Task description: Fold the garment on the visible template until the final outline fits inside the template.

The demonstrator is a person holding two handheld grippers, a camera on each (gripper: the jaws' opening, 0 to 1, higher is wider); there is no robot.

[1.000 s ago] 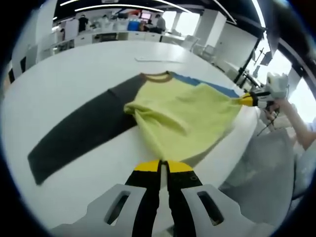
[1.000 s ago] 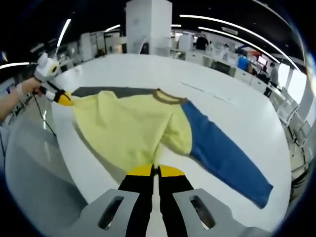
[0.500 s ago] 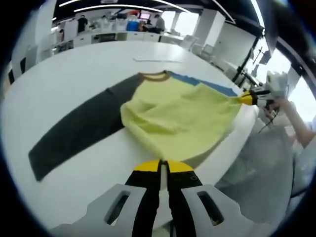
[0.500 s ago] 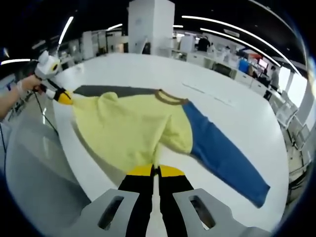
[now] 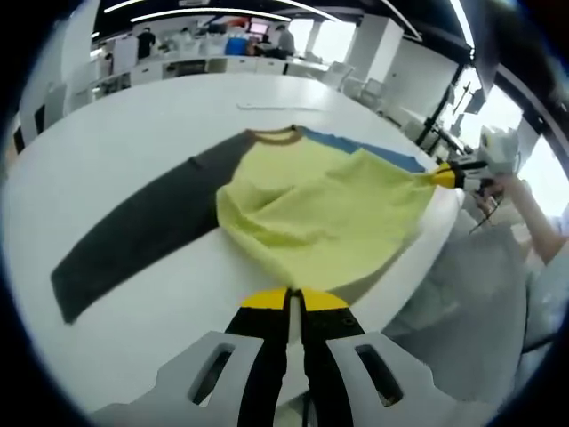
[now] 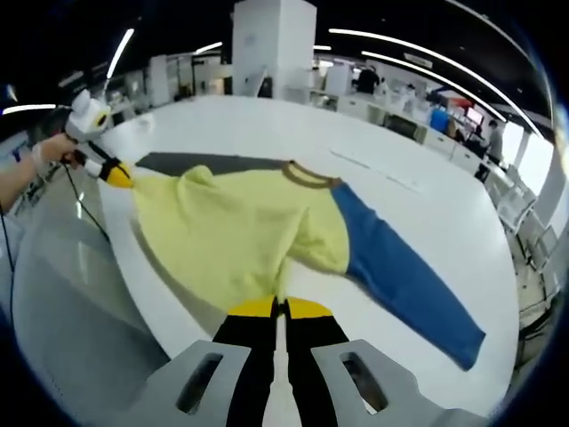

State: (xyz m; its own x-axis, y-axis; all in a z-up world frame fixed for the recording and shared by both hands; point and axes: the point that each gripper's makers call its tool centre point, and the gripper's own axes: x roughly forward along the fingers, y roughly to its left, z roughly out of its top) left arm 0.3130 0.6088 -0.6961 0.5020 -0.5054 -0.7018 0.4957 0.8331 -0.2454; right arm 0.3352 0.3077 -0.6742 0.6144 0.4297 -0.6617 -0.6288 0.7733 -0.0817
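yellow hem (image 5: 347, 267) between both clamped tools

A white column (image 6: 272, 46) rises beyond desks (image 5: 191, 60) and ceiling lights (image 6: 400, 62).

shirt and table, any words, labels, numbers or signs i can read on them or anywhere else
None can be read.
The yellow shirt with its dark sleeve and blue sleeve shows no print or label.
The white table bears no readable markings.
Screens in the far background are too small and blurred to read.
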